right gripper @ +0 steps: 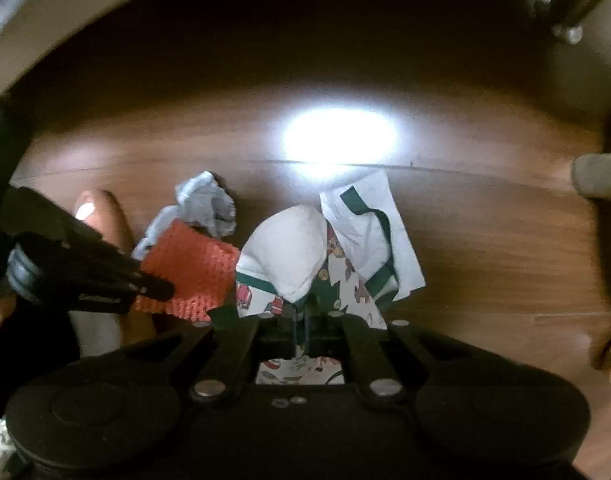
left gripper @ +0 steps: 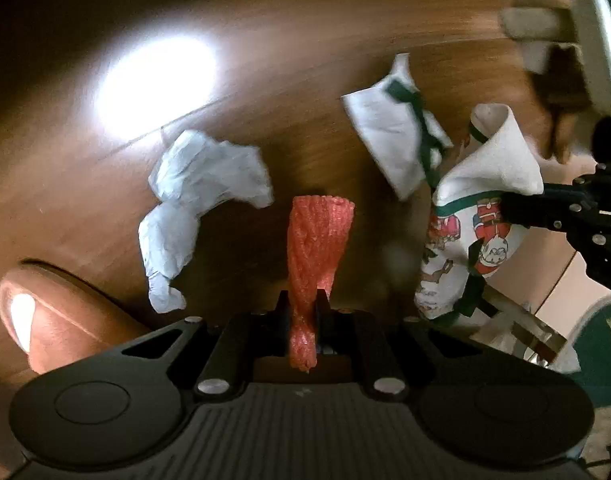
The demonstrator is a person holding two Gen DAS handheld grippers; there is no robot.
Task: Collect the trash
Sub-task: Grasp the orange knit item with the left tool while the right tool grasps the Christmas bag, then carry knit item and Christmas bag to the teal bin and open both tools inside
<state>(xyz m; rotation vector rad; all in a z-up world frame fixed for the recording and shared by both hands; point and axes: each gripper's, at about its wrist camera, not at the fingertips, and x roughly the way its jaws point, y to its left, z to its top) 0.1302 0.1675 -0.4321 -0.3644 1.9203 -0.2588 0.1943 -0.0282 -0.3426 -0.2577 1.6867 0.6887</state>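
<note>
Left wrist view, from the left: a rounded reddish-brown object (left gripper: 45, 320) lies on the wooden floor (left gripper: 305, 60), blurred past naming, and near it on the boards rests a crumpled pale blue tissue (left gripper: 193, 208). In the middle, the left gripper (left gripper: 304, 308) is clamped on a strip of red foam netting (left gripper: 317, 248), whose wider end fans out beyond the fingertips and is lifted clear of the floor. Further right, a folded white napkin with a green border (left gripper: 389, 140) sits beside a printed napkin with cartoon figures (left gripper: 473, 220), which the right gripper (left gripper: 513, 212) reaches in from the right edge to hold. The right wrist view shows the same 4 pieces of trash: the left gripper's dark fingers at the left on the red netting (right gripper: 189, 268), the blue tissue (right gripper: 205, 204) behind it on the floor, then the right gripper (right gripper: 300, 320), its jaws pinched together on the printed napkin (right gripper: 289, 264), the green-bordered napkin (right gripper: 373, 232) just beyond and touching it.
</note>
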